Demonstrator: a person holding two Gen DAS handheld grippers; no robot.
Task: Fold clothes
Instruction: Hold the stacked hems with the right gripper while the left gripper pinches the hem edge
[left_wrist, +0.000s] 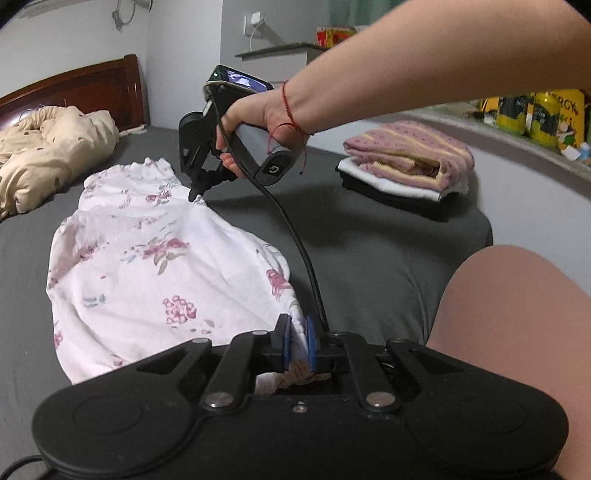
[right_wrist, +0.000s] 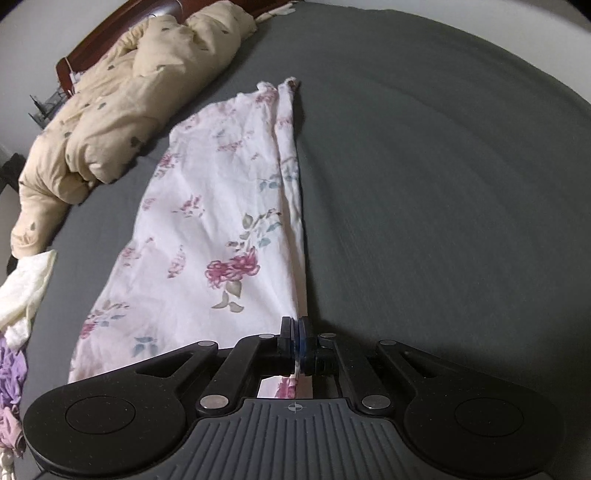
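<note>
Left gripper (left_wrist: 297, 341) has its fingers pinching one edge of the floral garment (left_wrist: 147, 258), and the right gripper (right_wrist: 297, 339) fingers are clamped tight on another edge. The garment stretches away from both across the grey bed (right_wrist: 424, 184). Farther off, right of the left fingers, sits a folded stack (left_wrist: 406, 166); a beige quilt (right_wrist: 110, 110) lies far left.

1. The floral garment's (right_wrist: 207, 221) near edge is hidden beneath the right gripper's (right_wrist: 297, 339) body.
2. Purple cloth (right_wrist: 11, 380), left of that gripper, is cut off by the frame.
3. Yellow packages (left_wrist: 535, 110), far right of the left gripper (left_wrist: 297, 343), are too blurred to read.
</note>
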